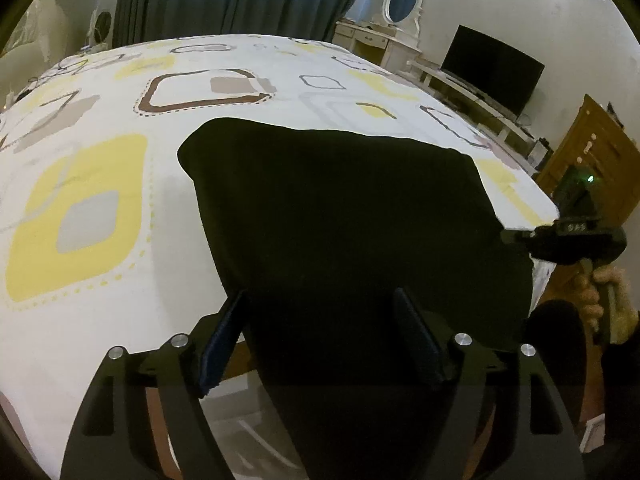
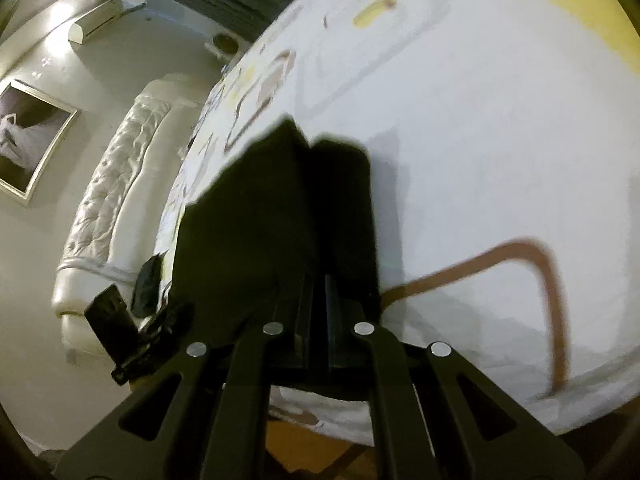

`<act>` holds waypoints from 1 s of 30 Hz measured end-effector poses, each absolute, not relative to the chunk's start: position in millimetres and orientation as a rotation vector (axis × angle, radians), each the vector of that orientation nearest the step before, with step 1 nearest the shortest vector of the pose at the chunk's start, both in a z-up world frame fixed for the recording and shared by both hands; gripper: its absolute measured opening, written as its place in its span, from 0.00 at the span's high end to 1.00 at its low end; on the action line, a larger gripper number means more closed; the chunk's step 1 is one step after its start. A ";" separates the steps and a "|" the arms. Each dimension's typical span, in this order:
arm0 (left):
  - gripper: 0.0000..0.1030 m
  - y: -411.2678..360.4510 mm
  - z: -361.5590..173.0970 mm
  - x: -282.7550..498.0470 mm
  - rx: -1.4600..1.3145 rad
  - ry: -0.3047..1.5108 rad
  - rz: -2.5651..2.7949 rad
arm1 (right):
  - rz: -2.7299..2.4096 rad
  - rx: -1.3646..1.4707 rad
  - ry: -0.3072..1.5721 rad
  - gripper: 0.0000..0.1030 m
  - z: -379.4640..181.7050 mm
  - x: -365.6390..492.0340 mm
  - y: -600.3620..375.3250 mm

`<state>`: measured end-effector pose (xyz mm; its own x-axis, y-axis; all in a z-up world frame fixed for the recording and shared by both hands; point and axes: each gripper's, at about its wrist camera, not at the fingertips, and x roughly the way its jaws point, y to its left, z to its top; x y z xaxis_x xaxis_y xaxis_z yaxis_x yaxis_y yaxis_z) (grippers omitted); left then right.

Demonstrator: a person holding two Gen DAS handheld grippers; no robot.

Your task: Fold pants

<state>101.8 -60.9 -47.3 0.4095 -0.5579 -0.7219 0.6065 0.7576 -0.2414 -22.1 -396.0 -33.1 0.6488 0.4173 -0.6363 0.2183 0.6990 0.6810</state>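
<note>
Black pants (image 1: 340, 216) lie on the bed, their near end hanging over the bed's front edge. My left gripper (image 1: 320, 304) is open, its two fingers spread wide over the near part of the pants, holding nothing. My right gripper (image 2: 316, 280) is shut on the pants (image 2: 256, 216) at their right edge; the cloth rises between its fingers. In the left wrist view the right gripper (image 1: 516, 236) shows at the pants' right side, held by a hand.
The bed has a white sheet (image 1: 120, 200) with yellow and brown squares. A dresser with oval mirror (image 1: 400, 4) and a TV (image 1: 492, 68) stand at the far right. A white tufted headboard (image 2: 116, 184) and a wooden door (image 1: 592, 168) are nearby.
</note>
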 end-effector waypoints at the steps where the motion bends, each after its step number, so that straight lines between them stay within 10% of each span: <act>1: 0.28 -60.5 -47.8 102.7 0.060 0.886 -0.732 | 0.118 0.802 0.848 0.95 -21.6 -24.2 -396.6; 20: 0.26 -63.8 -45.0 101.1 0.070 0.889 -0.720 | 0.223 0.951 0.918 1.00 -63.8 29.9 -396.3; 23: 0.26 -55.9 -41.2 103.1 0.042 0.895 -0.725 | 0.237 0.958 0.906 0.85 -55.9 23.2 -401.4; 25: 0.26 -46.4 -37.0 103.9 0.009 0.894 -0.718 | 0.215 0.927 0.897 0.38 -47.0 16.1 -410.3; 30: 0.26 -5.4 -20.6 106.9 -0.071 0.846 -0.667 | 0.236 0.930 0.902 0.30 -44.7 1.4 -431.3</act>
